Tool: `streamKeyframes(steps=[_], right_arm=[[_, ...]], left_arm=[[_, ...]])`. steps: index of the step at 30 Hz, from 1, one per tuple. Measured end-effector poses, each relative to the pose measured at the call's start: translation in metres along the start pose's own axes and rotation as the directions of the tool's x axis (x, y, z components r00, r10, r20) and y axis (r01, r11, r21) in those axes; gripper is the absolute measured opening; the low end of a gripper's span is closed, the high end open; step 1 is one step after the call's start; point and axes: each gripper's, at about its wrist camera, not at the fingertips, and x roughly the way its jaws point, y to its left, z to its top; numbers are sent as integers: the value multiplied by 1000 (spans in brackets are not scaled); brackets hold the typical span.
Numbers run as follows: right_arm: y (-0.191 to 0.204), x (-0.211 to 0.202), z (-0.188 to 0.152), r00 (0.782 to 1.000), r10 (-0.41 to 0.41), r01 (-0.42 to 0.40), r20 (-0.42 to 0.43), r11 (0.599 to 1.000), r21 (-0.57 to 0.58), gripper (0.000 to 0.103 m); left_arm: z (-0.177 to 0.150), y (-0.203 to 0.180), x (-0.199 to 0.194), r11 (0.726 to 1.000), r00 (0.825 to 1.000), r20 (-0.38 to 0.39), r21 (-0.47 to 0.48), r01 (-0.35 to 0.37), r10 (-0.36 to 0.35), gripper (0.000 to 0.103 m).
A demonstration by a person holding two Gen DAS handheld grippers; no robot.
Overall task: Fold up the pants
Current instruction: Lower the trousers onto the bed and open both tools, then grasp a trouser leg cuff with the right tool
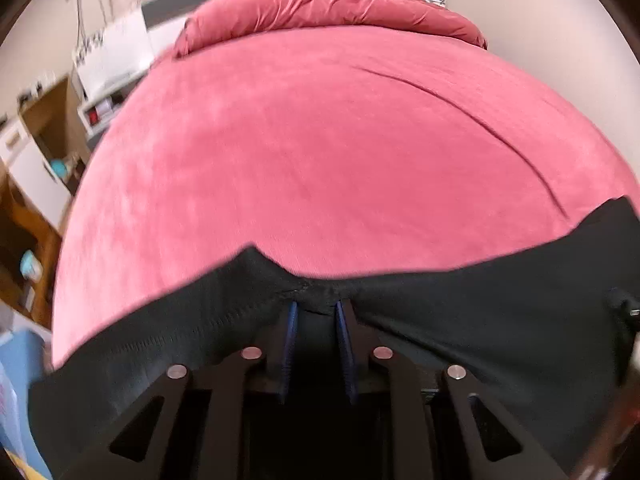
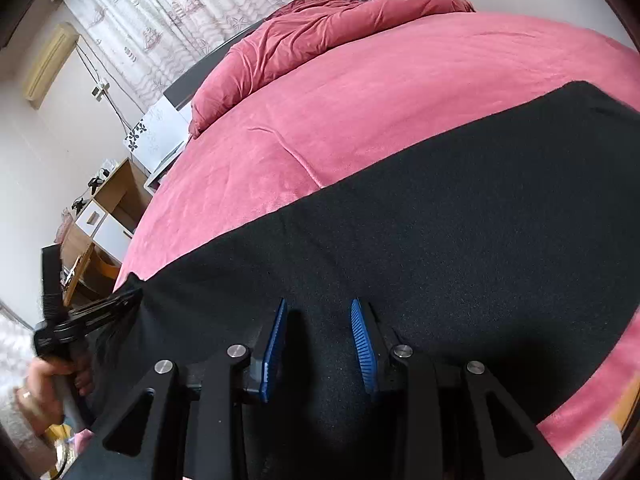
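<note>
The black pants (image 2: 400,220) lie spread across the near part of the bed, on the pink bedspread (image 1: 300,140), with a rumpled pink duvet (image 2: 320,28) bunched at the far end near the headboard.

Left gripper (image 1: 316,308): its blue-padded jaws stand narrow and pinch a puckered edge of the black cloth, which gathers into a small ridge right at the tips. The right wrist view confirms this from the side, showing that tool held in the person's hand (image 2: 48,376) with a corner of the fabric drawn up onto its tip.

Right gripper (image 2: 320,312): jaws stand apart, with the cloth visible flat between and beneath the pads. Nothing is gripped; it hovers over the middle of the garment. Whether the pads touch the fabric cannot be told.

Handling assessment: the material appears soft, limp and light, with a matt, slightly napped face. It puckers readily under the left pinch and drapes without holding shape, so it should sag wherever unsupported. The plush bedspread likely offers friction, so dragging may bunch the cloth rather than slide it.

Recommended hold: hemmed or stitched edges and corners, where the layers are thicker and give the pads something to bite. A stitched seam runs along the edge left of the left gripper. A flat mid-panel grab, where the right gripper now stands, risks catching only one layer.
</note>
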Motion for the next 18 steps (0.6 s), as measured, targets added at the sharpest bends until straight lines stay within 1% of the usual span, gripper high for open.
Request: streamKeyframes(steps=[2, 4, 6, 8, 10, 12, 13, 14, 16, 18], right_arm=[[2, 5, 3, 1000, 4, -4, -1, 1000, 6, 34], [1, 6, 3, 1000, 6, -6, -1, 1000, 10, 34], [1, 6, 3, 1000, 7, -7, 0, 1000, 11, 34], [1, 6, 3, 1000, 12, -12, 3, 1000, 17, 34], [-1, 4, 4, 1000, 20, -21, 16, 999, 27, 34], [-2, 2, 4, 999, 25, -27, 36, 999, 36, 34], [-2, 1, 4, 999, 25, -26, 39, 999, 38, 34], [-2, 2, 3, 999, 21, -23, 35, 999, 40, 34], [0, 4, 3, 1000, 8, -9, 25, 999, 36, 34], [1, 4, 3, 1000, -1, 0, 19, 999, 36, 34]], left_arm=[[6, 4, 3, 1000, 999, 43, 15, -23, 22, 21], [12, 10, 4, 1000, 997, 74, -6, -30, 30, 20], [14, 19, 1, 998, 998, 66, -55, 8, -4, 20], [14, 24, -7, 997, 998, 70, -78, 14, -9, 20], [3, 29, -27, 994, 995, 101, -110, -1, 12, 20], [-12, 31, -43, 992, 992, 126, -121, 32, -17, 21], [-22, 29, -49, 993, 992, 126, -113, 45, -30, 21], [-32, 28, -52, 994, 992, 120, -106, 42, -29, 21], [-55, 26, -50, 994, 997, 79, -103, 35, -27, 21], [-78, 27, -48, 991, 999, 42, -134, 17, -11, 21]])
